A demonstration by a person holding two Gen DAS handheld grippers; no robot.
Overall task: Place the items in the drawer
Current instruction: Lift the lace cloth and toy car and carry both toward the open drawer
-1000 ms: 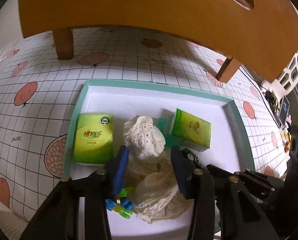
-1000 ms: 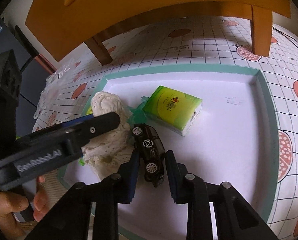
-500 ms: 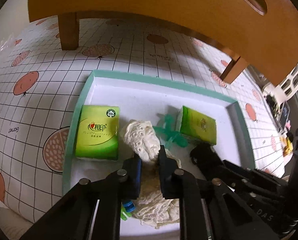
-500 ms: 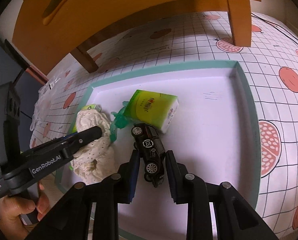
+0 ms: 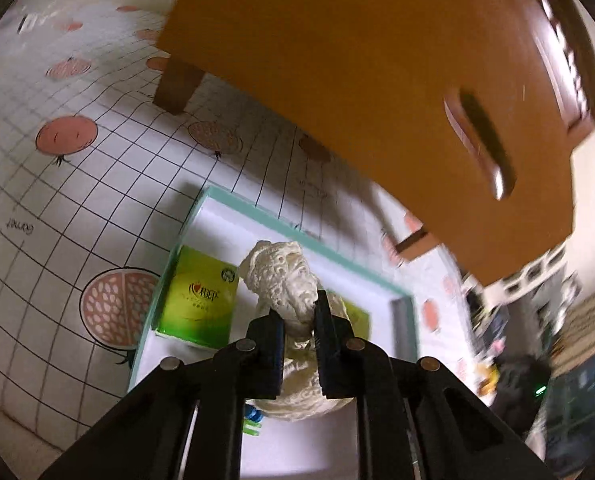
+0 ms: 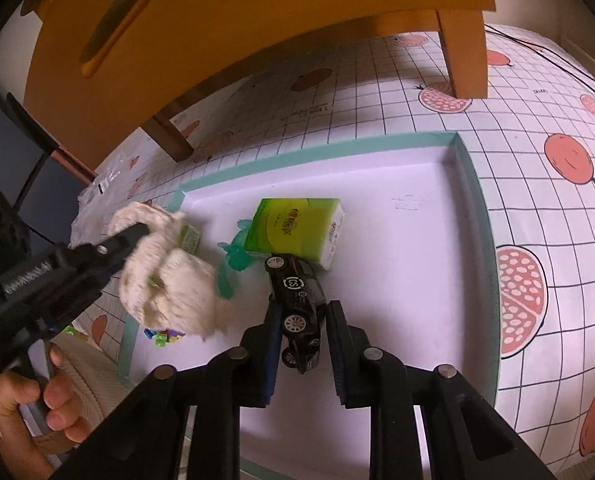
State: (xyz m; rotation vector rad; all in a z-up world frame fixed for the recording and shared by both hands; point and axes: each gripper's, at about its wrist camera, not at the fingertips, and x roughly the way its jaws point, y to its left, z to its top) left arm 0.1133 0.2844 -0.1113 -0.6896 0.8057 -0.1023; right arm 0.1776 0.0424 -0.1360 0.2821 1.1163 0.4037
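Cream knitted cloth [image 5: 285,292] is clamped between the two fingers of the left hand-held gripper [image 5: 299,316]; its jaws are nearly closed on a bunched fold, and the rest of the cloth hangs below them. In the right wrist view the same cloth [image 6: 169,276] is seen lifted above the left end of the shallow white tray [image 6: 473,200] with the teal rim, and a person's hand [image 6: 37,408] grips the handle of that tool.

Black toy car [image 6: 299,304] sits on the tray floor between the fingers of the right hand-held gripper [image 6: 300,332]. The jaws stand narrowly apart, one on each side of the car's rear half; whether the pads touch the car body cannot be told. The car's front end lies just beside a green tissue pack [image 6: 293,230], which rests near the tray centre. A crumpled green plastic piece [image 6: 233,256] lies between this pack and the cloth.

A second green tissue pack [image 5: 201,300] lies flat against the tray's left wall, just beside the held cloth in the left wrist view. Small coloured blocks [image 6: 163,336] lie on the tray floor under the hanging cloth.

The tray rests on a white gridded mat [image 6: 537,128] printed with pomegranates. An orange wooden drawer unit [image 5: 377,80] with a slot handle stands above the tray on short legs.
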